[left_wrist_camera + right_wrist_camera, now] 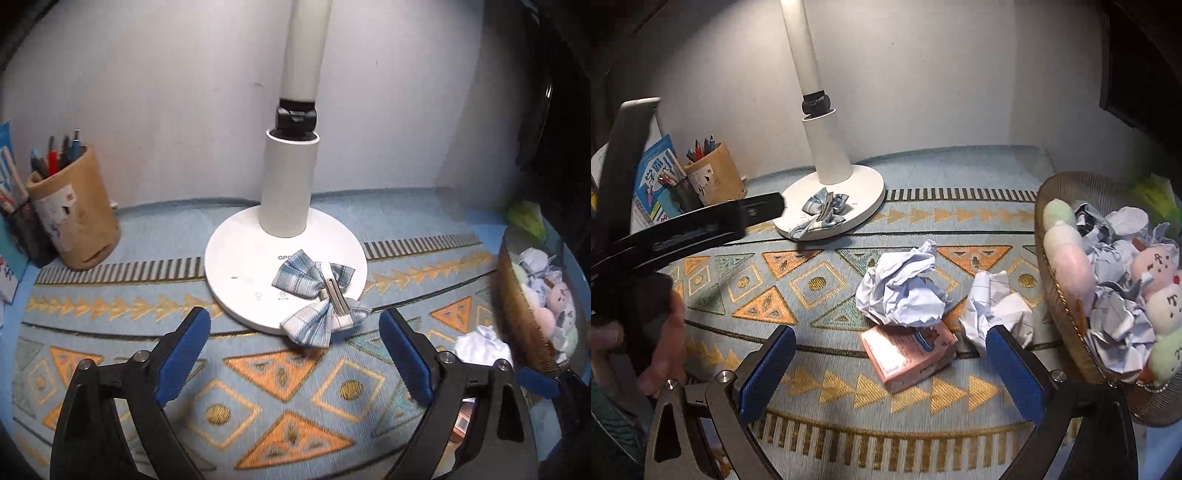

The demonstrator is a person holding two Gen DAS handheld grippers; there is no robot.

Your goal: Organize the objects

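Both tongs [295,325] [890,345] gape wide over woven patterned cloth [831,402]; crumpled paper [901,291] between.

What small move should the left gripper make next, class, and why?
Probably ease forward and down over the plaid bow clip. The left gripper is open and empty, aimed straight at the bow, which lies loose on the lamp base, overhanging its near edge.

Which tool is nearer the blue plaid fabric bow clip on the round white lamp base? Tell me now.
Left. The left tool hangs open just in front of the blue plaid fabric bow clip; the right tool hangs open farther back, over the pink box.
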